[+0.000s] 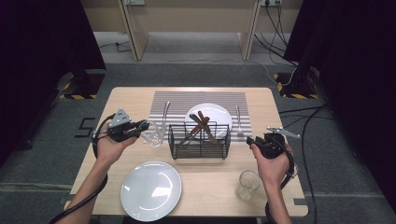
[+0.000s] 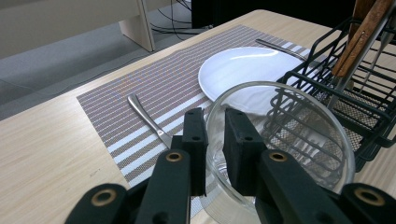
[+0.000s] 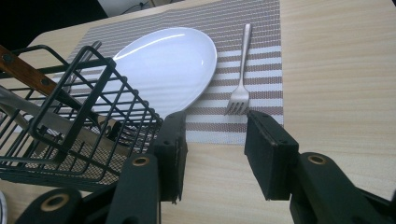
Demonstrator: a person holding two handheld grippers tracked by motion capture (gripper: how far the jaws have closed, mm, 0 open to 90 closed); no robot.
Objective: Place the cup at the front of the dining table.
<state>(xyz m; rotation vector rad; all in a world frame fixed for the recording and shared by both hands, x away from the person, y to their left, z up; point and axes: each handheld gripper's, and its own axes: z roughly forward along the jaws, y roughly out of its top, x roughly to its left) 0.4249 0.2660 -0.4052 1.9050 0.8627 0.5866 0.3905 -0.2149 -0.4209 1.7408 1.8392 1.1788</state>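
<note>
Left gripper [image 1: 145,126]: at the left of the table [image 1: 126,100], level, pointing right; the jaws are nearly together, pinching the rim of a clear glass [image 1: 154,134].
Held glass: just left of the wire basket [image 1: 200,141], at the near left corner of the striped placemat [image 1: 177,99]; the left gripper view shows one pad inside the wall and one outside [image 2: 280,140].
Left hand [image 1: 109,147]: palm up under the gripper, forearm running in from the near left.
High view extras: a second glass [image 1: 248,185] standing near right and a near plate [image 1: 151,190] near left, both well apart from the grippers.
Left gripper view extras: the knife [image 2: 149,120] on the mat, left of the far plate [image 2: 243,70].
Right gripper view extras: fork [image 3: 240,79] tines facing the jaws, just right of the far plate.
Counts: two glasses, two plates, one basket, one mat, one fork and one knife on the mat; wooden-handled utensils [image 1: 201,122] in the basket, number unclear.
Right gripper [image 1: 251,141]: right of the basket, pointing left; jaws apart, nothing between them.
Right hand [image 1: 273,163]: gripping from beneath, forearm from the near right.
</note>
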